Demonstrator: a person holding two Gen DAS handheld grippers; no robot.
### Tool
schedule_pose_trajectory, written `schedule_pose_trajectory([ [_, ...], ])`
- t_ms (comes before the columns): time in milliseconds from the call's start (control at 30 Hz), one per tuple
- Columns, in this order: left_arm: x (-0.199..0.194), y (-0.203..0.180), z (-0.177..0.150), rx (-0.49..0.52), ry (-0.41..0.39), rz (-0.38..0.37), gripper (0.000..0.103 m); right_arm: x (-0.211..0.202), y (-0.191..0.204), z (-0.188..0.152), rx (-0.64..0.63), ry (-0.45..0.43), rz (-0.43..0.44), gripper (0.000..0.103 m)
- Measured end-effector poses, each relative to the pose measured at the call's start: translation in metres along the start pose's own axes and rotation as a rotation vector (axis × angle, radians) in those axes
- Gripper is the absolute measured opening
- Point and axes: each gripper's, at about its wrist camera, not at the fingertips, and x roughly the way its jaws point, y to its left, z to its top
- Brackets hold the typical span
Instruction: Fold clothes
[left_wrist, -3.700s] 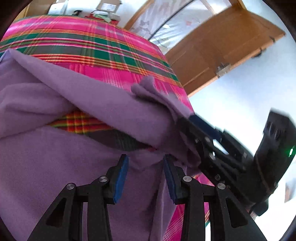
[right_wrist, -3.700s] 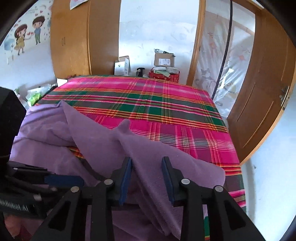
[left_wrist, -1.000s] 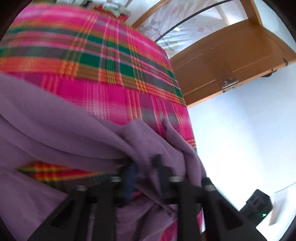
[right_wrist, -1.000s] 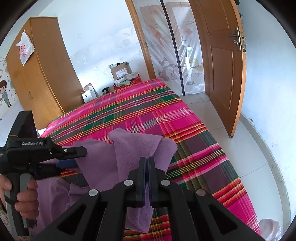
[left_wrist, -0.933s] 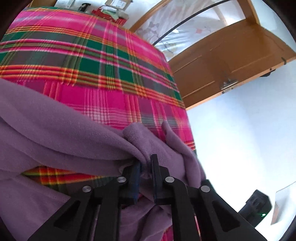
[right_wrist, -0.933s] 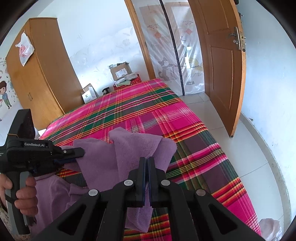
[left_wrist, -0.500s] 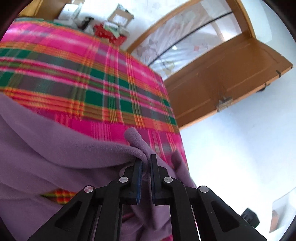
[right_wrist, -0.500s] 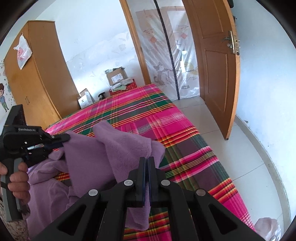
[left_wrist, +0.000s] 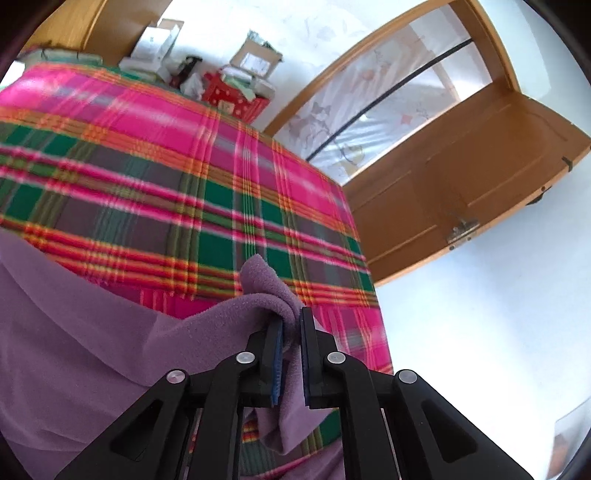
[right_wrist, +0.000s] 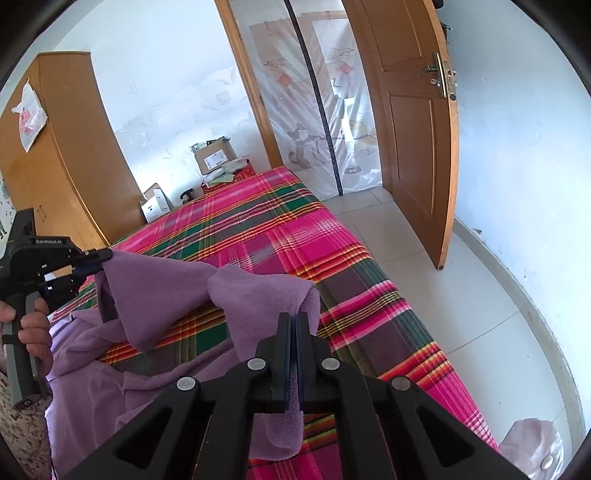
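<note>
A purple fleece garment (right_wrist: 166, 291) is lifted off the pink plaid bed (right_wrist: 280, 236). My right gripper (right_wrist: 294, 318) is shut on one corner of it, and the cloth bunches above the jaws. My left gripper (left_wrist: 291, 319) is shut on another corner of the purple garment (left_wrist: 92, 343). In the right wrist view the left gripper (right_wrist: 99, 255) stands at the far left, held by a hand (right_wrist: 31, 332), with the fabric stretched between both grippers. The lower part of the garment sags onto the bed near me.
Cardboard boxes (right_wrist: 216, 157) and a red box sit at the bed's far end. A wooden wardrobe (right_wrist: 55, 155) stands at the left and an open wooden door (right_wrist: 413, 122) at the right. White tiled floor (right_wrist: 461, 325) runs along the bed's right side, with a pale cloth bundle (right_wrist: 535, 446) on it.
Both grippers closed on the garment's corners, then rose and moved apart. Over the last second the fabric has spread wider between them and lifted further off the bed.
</note>
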Motion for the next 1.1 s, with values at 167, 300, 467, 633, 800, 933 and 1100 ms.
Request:
schedule_pose_trajectory([
  [167, 0.005, 0.005, -0.003, 0.009, 0.057, 0.013, 0.032, 0.004, -0.004, -0.003, 0.009, 0.025, 0.017, 0.002],
  [300, 0.000, -0.001, -0.016, 0.113, 0.071, 0.027, 0.040, 0.002, -0.006, -0.006, 0.022, 0.022, 0.010, 0.002],
  [467, -0.016, -0.012, -0.046, 0.271, 0.060, 0.053, 0.041, -0.004, -0.011, -0.009, 0.041, 0.012, -0.006, 0.002],
  [633, -0.027, -0.018, -0.081, 0.387, 0.103, 0.069, 0.062, -0.014, -0.017, -0.015, 0.052, -0.001, -0.022, 0.002],
  [800, -0.029, -0.018, -0.116, 0.464, 0.165, 0.088, 0.062, -0.015, -0.024, -0.021, 0.072, 0.021, -0.022, 0.003],
  [933, -0.029, -0.017, -0.138, 0.512, 0.216, 0.088, 0.063, -0.017, -0.029, -0.024, 0.094, 0.031, -0.008, 0.004],
  [1100, -0.028, -0.025, -0.152, 0.541, 0.277, 0.058, 0.063, -0.029, -0.035, -0.027, 0.070, 0.022, 0.005, 0.021],
])
